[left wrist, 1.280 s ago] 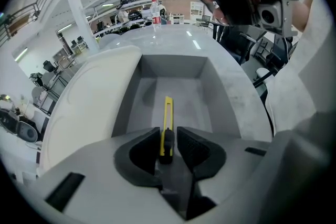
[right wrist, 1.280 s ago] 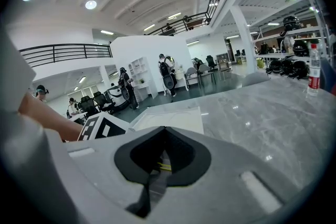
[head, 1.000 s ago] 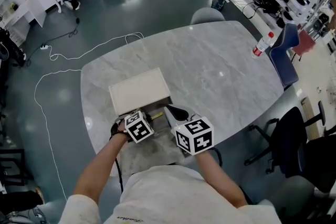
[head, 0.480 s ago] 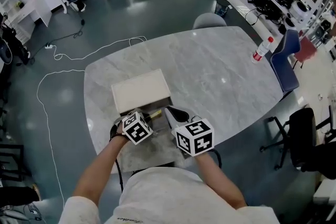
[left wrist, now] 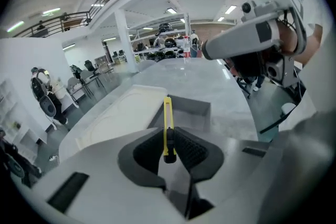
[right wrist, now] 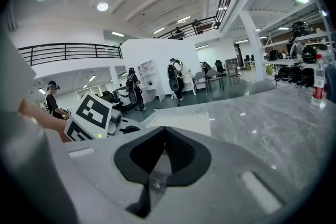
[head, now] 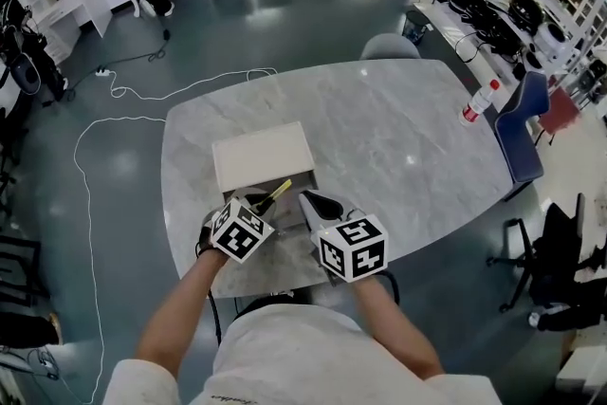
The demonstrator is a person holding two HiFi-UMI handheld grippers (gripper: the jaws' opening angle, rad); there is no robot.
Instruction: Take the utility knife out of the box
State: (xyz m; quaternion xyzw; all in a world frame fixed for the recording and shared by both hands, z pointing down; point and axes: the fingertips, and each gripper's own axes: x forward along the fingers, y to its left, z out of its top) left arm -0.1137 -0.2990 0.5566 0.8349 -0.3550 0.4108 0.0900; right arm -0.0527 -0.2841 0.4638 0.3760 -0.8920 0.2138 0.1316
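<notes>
The fingers of your left gripper point(left wrist: 169, 147) are clamped on the butt of the yellow utility knife point(left wrist: 167, 118), whose long axis runs straight ahead of them, above the box point(head: 263, 156) just beyond, while your right gripper point(right wrist: 164, 157), beside them, is closed on nothing.

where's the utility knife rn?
The utility knife is clamped in the left gripper, its yellow body sticking out over the open end of the box, at the near edge of the table; the right gripper is just right of it.
</notes>
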